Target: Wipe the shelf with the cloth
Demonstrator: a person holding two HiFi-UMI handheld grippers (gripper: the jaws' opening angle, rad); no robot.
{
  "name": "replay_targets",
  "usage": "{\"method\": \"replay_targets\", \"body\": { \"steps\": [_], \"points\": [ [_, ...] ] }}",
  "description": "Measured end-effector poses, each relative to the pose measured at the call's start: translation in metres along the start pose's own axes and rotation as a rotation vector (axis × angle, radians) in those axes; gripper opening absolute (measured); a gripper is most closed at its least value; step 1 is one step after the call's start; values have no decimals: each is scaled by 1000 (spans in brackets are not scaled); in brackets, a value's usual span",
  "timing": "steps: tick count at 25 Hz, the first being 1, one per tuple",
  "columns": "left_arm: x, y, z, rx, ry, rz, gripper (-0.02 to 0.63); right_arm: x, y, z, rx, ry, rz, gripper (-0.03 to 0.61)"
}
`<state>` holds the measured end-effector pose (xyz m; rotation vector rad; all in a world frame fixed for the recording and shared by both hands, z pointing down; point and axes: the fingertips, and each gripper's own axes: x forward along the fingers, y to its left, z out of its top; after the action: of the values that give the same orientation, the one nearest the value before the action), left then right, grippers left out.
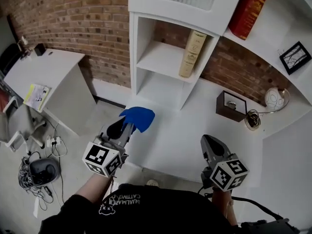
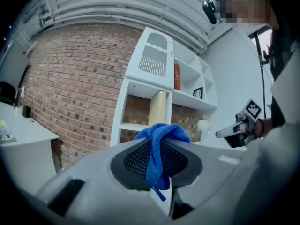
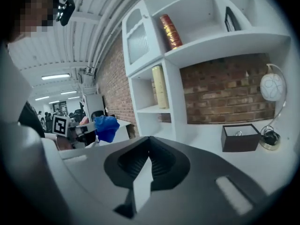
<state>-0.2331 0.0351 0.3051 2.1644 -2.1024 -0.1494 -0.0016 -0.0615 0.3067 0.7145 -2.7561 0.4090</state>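
Observation:
A bunched blue cloth [image 1: 138, 117] is pinched in my left gripper [image 1: 127, 126], which hovers over the front left corner of the white shelf unit's low ledge [image 1: 180, 135]. In the left gripper view the cloth [image 2: 158, 146] hangs down between the shut jaws, with the shelf unit [image 2: 140, 86] straight ahead. My right gripper [image 1: 205, 140] is held over the ledge's front edge, to the right of the left one; its jaws are shut with nothing in them [image 3: 150, 143]. The right gripper view shows the cloth [image 3: 107, 127] off to its left.
A beige book [image 1: 191, 53] leans in the open compartment and a red book [image 1: 249, 6] stands above. A dark box [image 1: 230, 106], a coiled cord and a globe lamp [image 1: 276, 99] sit on the ledge's right part. A white desk [image 1: 46, 77] and floor cables [image 1: 41, 172] lie to the left.

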Motion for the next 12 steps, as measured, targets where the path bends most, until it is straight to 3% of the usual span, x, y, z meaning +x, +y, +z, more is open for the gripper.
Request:
{"method": "replay_targets", "body": {
  "steps": [7, 12],
  "points": [
    [117, 41, -28, 60, 72, 142, 43, 3, -83, 3, 251, -66, 2, 9],
    [176, 61, -60, 100, 135, 185, 43, -29, -136, -15, 313, -44, -157, 9]
  ]
}}
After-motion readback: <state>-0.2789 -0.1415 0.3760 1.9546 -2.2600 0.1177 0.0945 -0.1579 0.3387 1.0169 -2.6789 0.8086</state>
